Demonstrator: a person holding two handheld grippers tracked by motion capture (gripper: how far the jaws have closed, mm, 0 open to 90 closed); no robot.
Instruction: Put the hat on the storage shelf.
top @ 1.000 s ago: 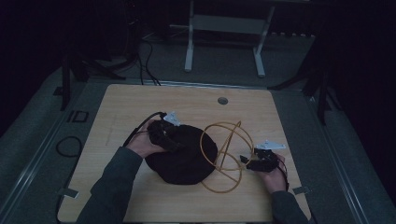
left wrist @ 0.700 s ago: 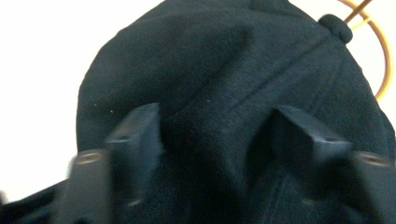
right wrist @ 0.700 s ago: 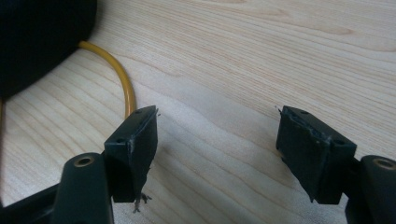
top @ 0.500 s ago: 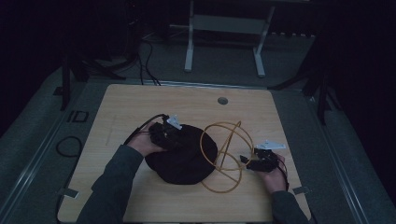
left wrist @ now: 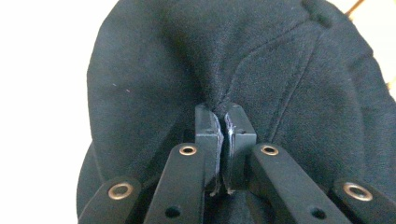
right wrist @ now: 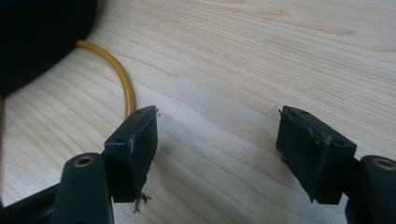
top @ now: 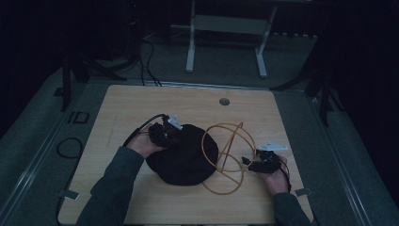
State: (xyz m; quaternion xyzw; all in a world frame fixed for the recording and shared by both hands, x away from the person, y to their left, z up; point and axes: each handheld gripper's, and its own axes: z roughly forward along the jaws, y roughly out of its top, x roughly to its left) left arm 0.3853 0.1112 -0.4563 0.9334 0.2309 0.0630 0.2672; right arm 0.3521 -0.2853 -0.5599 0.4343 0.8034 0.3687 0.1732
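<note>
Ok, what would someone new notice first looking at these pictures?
Probably the black cap lying mid-table, with the left gripper pinching a fold of its fabric, its jaws having just closed. Right beside it stands a yellow wire frame of crossing hoops, and the right gripper waits open over the bare wooden table.

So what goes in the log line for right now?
left gripper: just closed, pinching black cap | right gripper: open beside yellow wire stand

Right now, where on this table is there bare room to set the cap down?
Free: the far half of the table, from the black cap to the far edge, apart from the small grommet. Crowded: the near middle, where cap and yellow wire frame sit together.
</note>
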